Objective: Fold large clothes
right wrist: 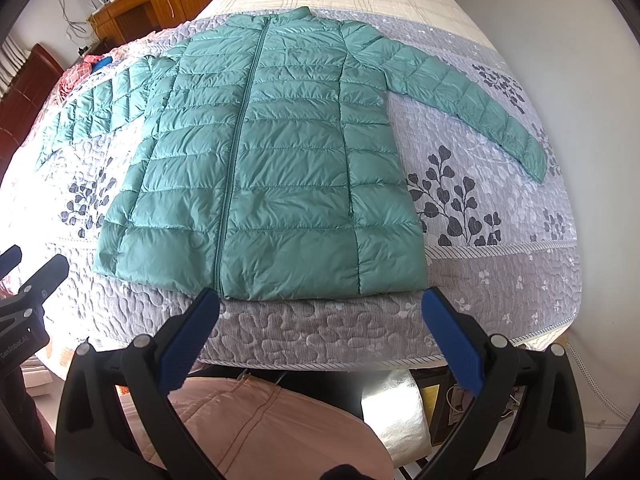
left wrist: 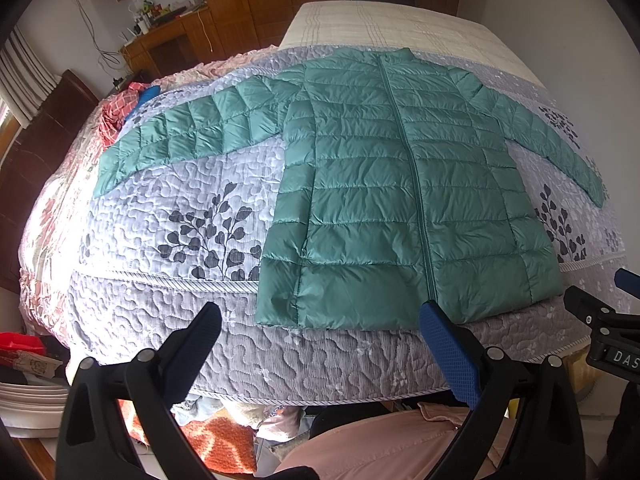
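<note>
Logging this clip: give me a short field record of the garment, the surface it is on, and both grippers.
garment: green puffer jacket, zipped, front up, laid flat
sleeves: both spread outward
hem: near the bed's front edge
surface: grey patterned quilt on a bed
left gripper: open, empty, short of the hem
right gripper: open, empty, fingertips at the hem line
fold: not begun

A glossy, smooth green quilted puffer jacket (left wrist: 384, 184) lies on a matt, stitched cotton-looking bedspread (left wrist: 168, 216), with varnished wooden cabinets (left wrist: 248, 4) beyond it and textured blue rubbery gripper pads (right wrist: 452, 344) nearest.
</note>
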`<state>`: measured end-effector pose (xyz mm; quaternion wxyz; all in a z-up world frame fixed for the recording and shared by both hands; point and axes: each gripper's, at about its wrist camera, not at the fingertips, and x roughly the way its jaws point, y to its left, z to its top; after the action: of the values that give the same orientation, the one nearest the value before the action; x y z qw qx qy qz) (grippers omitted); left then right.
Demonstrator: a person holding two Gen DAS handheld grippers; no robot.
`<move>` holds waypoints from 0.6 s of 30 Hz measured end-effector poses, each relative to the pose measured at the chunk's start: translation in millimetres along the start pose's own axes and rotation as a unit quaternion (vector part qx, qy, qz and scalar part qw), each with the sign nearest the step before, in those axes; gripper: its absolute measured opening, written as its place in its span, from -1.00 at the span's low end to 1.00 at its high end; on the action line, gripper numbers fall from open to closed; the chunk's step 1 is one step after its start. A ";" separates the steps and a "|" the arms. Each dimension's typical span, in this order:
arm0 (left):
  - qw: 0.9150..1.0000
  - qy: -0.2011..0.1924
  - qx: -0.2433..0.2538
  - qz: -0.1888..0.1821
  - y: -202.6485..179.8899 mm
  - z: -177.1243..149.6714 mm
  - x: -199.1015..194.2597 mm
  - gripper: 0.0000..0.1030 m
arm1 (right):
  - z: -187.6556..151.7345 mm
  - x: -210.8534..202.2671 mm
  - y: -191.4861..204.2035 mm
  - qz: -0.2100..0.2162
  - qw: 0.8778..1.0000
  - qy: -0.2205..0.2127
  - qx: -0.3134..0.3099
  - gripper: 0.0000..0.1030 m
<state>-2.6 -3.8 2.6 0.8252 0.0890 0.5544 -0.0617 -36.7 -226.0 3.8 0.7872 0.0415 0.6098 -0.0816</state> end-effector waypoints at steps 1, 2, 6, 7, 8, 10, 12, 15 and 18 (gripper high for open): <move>1.000 0.000 0.000 0.000 -0.3 0.0 -0.4 0.92 | 0.1 -0.4 -1.2 0.000 1.000 0.000 0.000 0.94; 1.000 0.000 0.000 0.000 0.2 -0.1 0.0 0.92 | 0.0 -1.2 -2.3 0.000 1.000 0.000 0.000 0.94; 1.000 0.000 0.000 0.000 0.5 0.0 0.4 0.92 | 0.5 2.2 1.5 0.001 1.000 0.001 0.000 0.94; 1.000 0.001 -0.001 0.001 -0.2 0.0 -0.2 0.92 | 0.6 2.2 1.3 0.001 1.000 0.001 0.000 0.94; 1.000 0.001 -0.001 0.000 -0.3 0.9 0.6 0.92 | 0.6 2.1 0.8 0.001 1.000 0.001 0.000 0.94; 1.000 0.000 -0.001 0.001 3.4 2.6 0.3 0.92 | 0.6 1.6 0.1 0.001 1.000 0.001 0.000 0.94; 1.000 0.000 -0.001 0.001 4.2 3.4 0.1 0.92 | 0.9 1.4 -0.3 0.001 1.000 0.001 -0.001 0.94; 1.000 0.000 -0.001 0.002 4.6 4.1 -0.4 0.92 | 1.6 1.7 -0.3 0.001 1.000 0.001 0.000 0.94; 1.000 0.000 0.000 0.003 5.3 5.0 -0.4 0.92 | 1.8 2.3 0.2 0.001 1.000 0.001 0.000 0.94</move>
<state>2.8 0.3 5.2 0.8256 0.0906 0.5538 -0.0593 -34.4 -226.3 2.1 0.7866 0.0427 0.6107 -0.0807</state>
